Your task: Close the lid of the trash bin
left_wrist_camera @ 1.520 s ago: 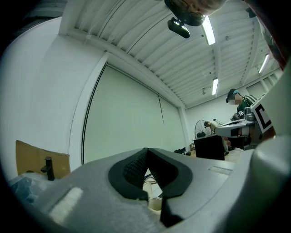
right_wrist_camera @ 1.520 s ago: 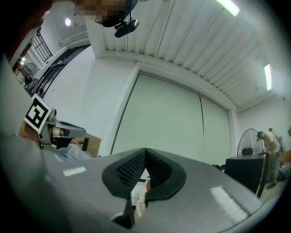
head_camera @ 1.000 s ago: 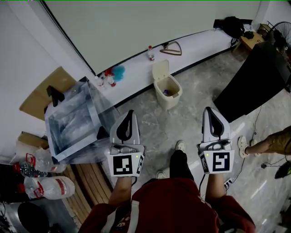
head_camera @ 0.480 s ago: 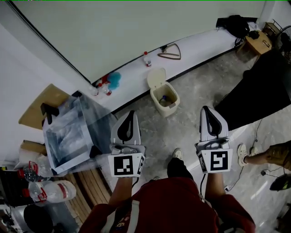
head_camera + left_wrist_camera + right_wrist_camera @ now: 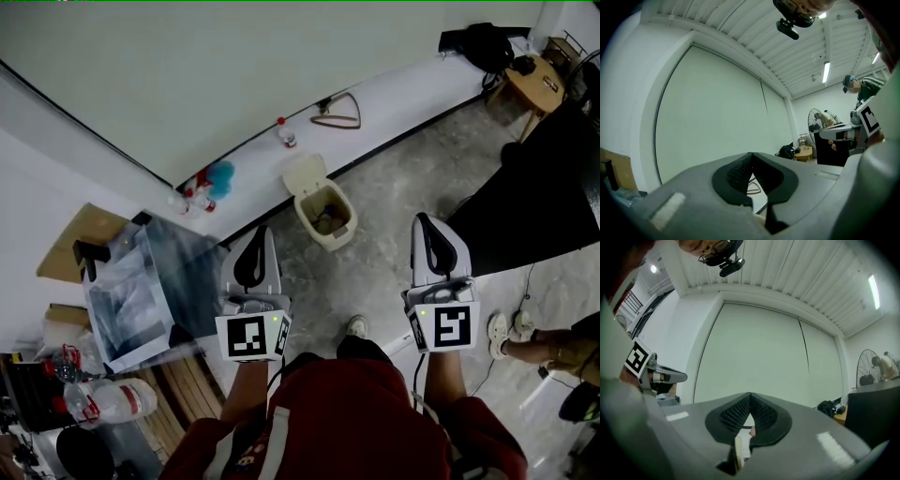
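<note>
Head view: trash bin [image 5: 325, 217] on the floor [image 5: 394, 244] by the far wall [image 5: 187, 75], lid [image 5: 305, 175] raised at its far side. Left tool [image 5: 263, 232] and right tool [image 5: 424, 221], jaws together and empty, sit well short. Close in, then nudge the lid down with one tip.

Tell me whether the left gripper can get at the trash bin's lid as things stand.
Probably not from here, though nothing blocks it. The left gripper is held short of the trash bin, with only floor between. Its lid stands open on the far side, so a step closer looks needed.
</note>
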`<state>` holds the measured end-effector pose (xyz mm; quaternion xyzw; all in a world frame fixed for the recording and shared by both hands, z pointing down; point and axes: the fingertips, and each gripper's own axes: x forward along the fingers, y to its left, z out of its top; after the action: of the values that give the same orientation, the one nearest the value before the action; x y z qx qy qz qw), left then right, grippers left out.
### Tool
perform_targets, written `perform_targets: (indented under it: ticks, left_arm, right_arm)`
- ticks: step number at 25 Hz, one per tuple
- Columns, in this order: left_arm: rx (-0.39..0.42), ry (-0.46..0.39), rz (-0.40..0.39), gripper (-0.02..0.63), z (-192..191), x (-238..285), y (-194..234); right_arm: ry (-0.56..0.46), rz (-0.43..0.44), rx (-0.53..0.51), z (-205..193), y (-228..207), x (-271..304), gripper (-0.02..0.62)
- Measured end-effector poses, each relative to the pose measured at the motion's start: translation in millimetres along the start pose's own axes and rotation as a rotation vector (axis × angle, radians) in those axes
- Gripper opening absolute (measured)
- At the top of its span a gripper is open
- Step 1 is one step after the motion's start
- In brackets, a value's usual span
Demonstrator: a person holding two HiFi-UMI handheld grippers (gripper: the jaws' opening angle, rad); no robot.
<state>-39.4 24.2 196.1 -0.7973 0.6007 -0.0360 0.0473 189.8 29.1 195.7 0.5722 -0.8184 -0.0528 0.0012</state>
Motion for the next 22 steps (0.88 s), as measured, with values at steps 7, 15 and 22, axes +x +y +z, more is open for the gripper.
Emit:
perform_targets:
  ticks: [7, 15, 22]
  left_arm:
    - [0.009, 0.01, 0.021, 0.0, -4, 30, -3]
    - [-0.005, 0.028, 0.018, 0.0, -30, 73, 16]
    - [-0.029, 0.067, 0.003, 0.0, -65, 130, 51]
  right_arm:
    - [-0.01, 0.012, 0.007, -8, -18, 25, 0.0]
    - [0.021, 0.023, 0.0, -31, -21, 69, 0.0]
    - [0.054, 0.024, -0.001, -51, -14, 139, 0.0]
